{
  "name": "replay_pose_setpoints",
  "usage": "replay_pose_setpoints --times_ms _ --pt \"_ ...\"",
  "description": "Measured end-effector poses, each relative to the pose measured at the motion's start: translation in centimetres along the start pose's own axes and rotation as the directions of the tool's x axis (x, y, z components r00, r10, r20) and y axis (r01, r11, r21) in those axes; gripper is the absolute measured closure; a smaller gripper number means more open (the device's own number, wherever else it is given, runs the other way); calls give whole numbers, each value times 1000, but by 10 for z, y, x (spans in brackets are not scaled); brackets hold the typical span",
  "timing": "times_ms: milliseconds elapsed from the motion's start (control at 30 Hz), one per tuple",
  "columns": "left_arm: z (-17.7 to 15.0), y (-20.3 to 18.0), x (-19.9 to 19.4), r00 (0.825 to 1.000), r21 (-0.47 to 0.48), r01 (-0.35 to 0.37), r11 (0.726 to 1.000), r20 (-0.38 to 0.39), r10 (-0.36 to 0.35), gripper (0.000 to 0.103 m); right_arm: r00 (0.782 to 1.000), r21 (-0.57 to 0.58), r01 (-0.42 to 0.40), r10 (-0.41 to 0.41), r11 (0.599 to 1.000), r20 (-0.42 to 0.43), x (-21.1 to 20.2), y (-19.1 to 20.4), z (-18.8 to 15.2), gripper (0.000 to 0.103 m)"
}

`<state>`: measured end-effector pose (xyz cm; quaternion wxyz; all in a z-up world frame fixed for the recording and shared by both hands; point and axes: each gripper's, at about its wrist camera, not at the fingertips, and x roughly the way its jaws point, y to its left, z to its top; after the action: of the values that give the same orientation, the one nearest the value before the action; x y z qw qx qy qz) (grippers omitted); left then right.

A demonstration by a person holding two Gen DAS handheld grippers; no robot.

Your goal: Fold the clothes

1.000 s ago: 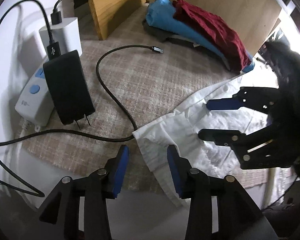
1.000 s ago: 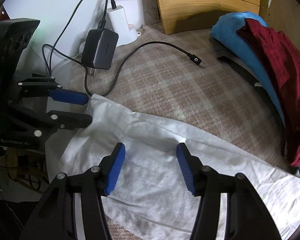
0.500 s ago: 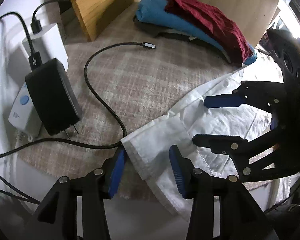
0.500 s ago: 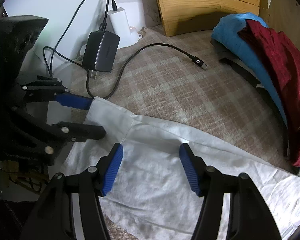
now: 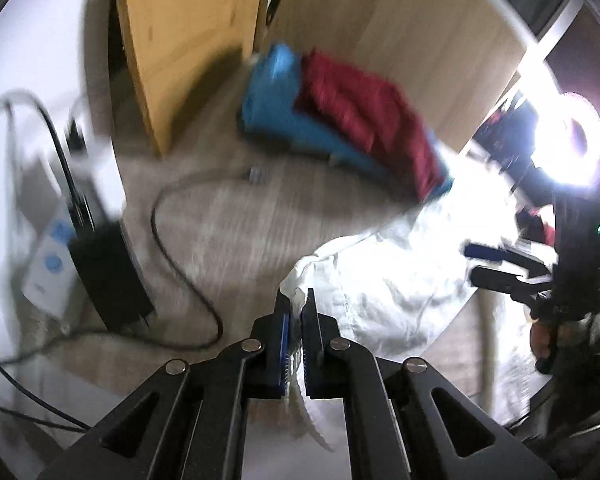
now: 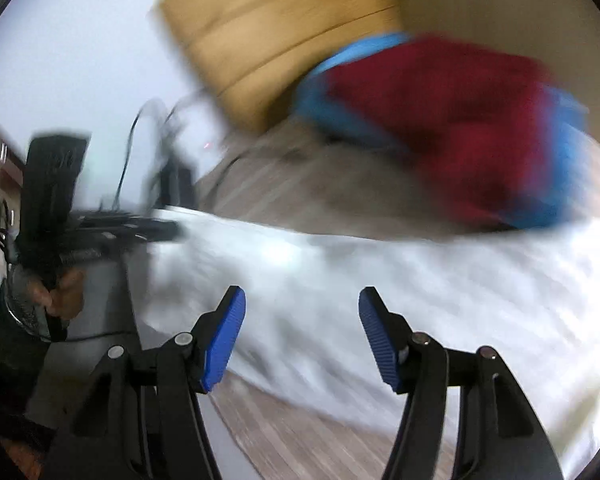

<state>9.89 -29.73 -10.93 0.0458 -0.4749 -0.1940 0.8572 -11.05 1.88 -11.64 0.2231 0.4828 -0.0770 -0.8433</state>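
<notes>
A white garment lies spread over a plaid blanket. My left gripper is shut on its near left corner, and the cloth bunches up between the blue pads. In the right wrist view the same garment fills the middle, and my right gripper hangs open above it with nothing between its pads. The left gripper shows there at the garment's left end, held by a hand. At the right edge of the left wrist view is the right gripper. Both views are motion-blurred.
A folded stack of blue and dark red clothes sits at the back by a wooden board. A black charger, a looping black cable and a white power strip lie left. A bright lamp glares right.
The left gripper has closed on the garment's corner and lifted it. The right gripper has swung right along the garment, away from the left one, and rolled.
</notes>
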Motion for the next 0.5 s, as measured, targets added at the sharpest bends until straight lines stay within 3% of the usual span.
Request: replay_pose_setpoints --times_ms 133,200,233,333,400,500 --pt "31 -20 -22 997 51 24 998 70 -27 99 975 273 191 -215 943 60 -68 -93 -42 46" --pt "44 -32 -25 995 80 26 996 90 -33 99 959 364 244 -280 899 47 -76 -125 -62 52" --pt "50 -38 -24 995 96 20 995 94 -29 99 959 383 247 -282 890 36 -73 -136 -69 60" --pt "63 -52 -21 994 136 10 991 104 -24 99 954 308 301 -292 903 -76 -42 -142 -79 71" --pt "66 -57 -21 994 151 11 989 104 -27 99 940 191 337 -321 922 -111 -35 -130 -80 71" --pt "64 -65 -21 995 178 13 984 93 -30 99 967 208 256 -248 944 -63 -59 -131 -77 72"
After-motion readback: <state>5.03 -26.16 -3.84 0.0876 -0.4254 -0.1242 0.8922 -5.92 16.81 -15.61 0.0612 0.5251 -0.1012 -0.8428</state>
